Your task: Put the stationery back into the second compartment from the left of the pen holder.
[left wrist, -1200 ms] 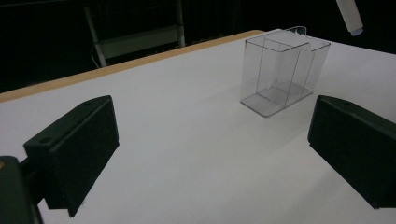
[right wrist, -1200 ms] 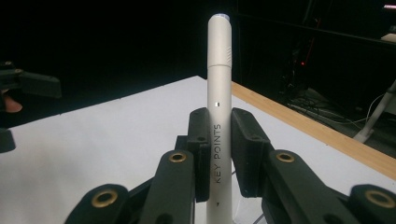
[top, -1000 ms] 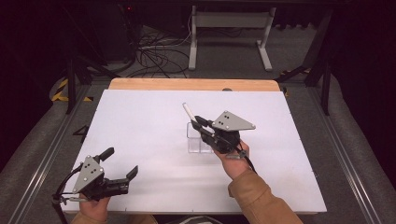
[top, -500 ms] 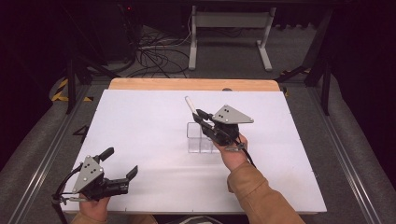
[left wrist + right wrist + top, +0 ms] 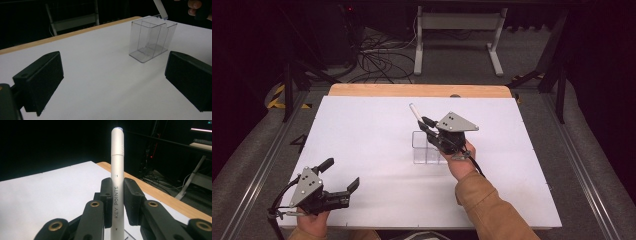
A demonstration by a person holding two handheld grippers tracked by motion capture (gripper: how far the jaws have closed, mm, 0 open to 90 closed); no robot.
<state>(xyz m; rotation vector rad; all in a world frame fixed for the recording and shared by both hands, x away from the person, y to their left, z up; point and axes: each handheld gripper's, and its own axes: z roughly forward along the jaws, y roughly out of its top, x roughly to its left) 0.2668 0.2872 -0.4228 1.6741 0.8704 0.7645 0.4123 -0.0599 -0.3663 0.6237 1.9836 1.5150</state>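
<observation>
Lowering pen toward holder

A: In the right gripper view the white pen runs off the bottom edge, so its lower end can't be seen.

B: And from above, the right gripper and the hand cover the near right part of the clear box. Whether the pen's lower tip is inside a compartment can't be told.

A: The left gripper view cuts the pen at the top edge; just a short blurred stub hangs over the box. The fingers at the top right corner are cropped too.

B: The left gripper has its handle and the hand clipped by the near edge of the high view.
</observation>
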